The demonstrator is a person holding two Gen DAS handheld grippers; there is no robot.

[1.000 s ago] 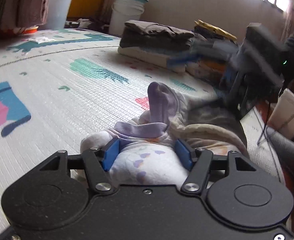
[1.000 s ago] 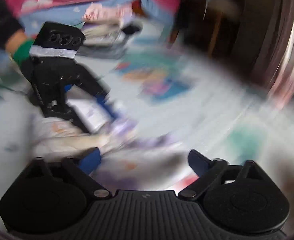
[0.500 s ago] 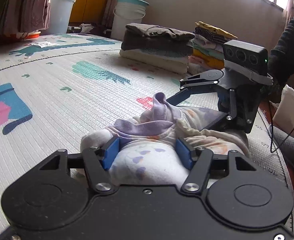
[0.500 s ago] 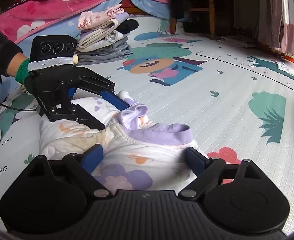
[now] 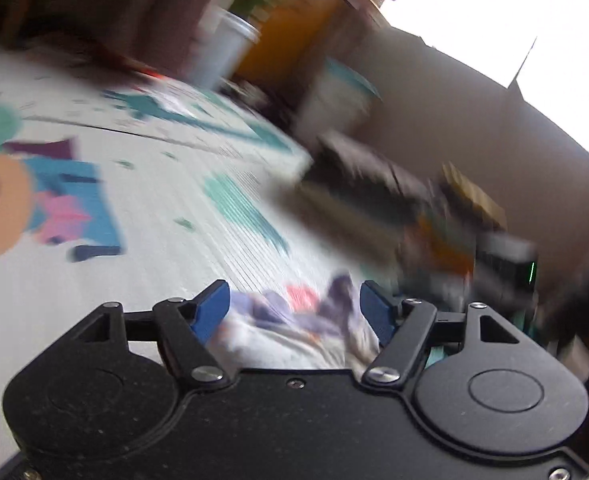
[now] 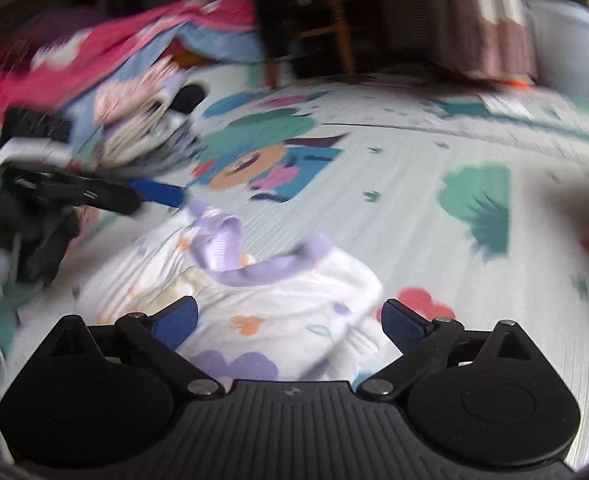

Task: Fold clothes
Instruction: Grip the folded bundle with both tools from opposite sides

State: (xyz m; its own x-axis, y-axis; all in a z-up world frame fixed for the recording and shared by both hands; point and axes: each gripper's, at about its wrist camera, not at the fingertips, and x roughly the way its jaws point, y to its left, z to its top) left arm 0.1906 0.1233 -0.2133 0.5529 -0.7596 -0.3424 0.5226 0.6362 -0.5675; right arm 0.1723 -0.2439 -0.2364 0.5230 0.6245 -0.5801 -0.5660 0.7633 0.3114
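Garment (image 5: 294,332), white with lilac trim and small floral print, is seen bunched on the patterned play mat (image 5: 154,208), directly ahead of both cameras.

Left wrist view (heavily motion-blurred): the left hand-held gripper (image 5: 296,312) is seen with its jaws opening. The garment lies between and below the blue pads (image 5: 212,310); no pressing contact of the pads on the cloth can be made out. A lilac fold stands up between the fingers. Two stacks of folded clothes (image 5: 374,196) are noted further back on the mat, near a wall. A white bucket (image 5: 338,100) is seen behind them. The right hand-held gripper (image 5: 506,268) is visible at the right edge as a dark blur.

Right wrist view (blurred): the right hand-held gripper (image 6: 290,316) is seen with jaws opening, spread wide. The garment (image 6: 278,300) lies between the pads (image 6: 176,318), which stand clear of it on the right side; on the left, contact cannot be told. The lilac collar band is seen raised above the white body. The left hand-held gripper (image 6: 154,192) is seen at the left, at the far end of the garment. A pile of folded clothes (image 6: 142,120) and a pink blanket (image 6: 94,56) lie behind it.
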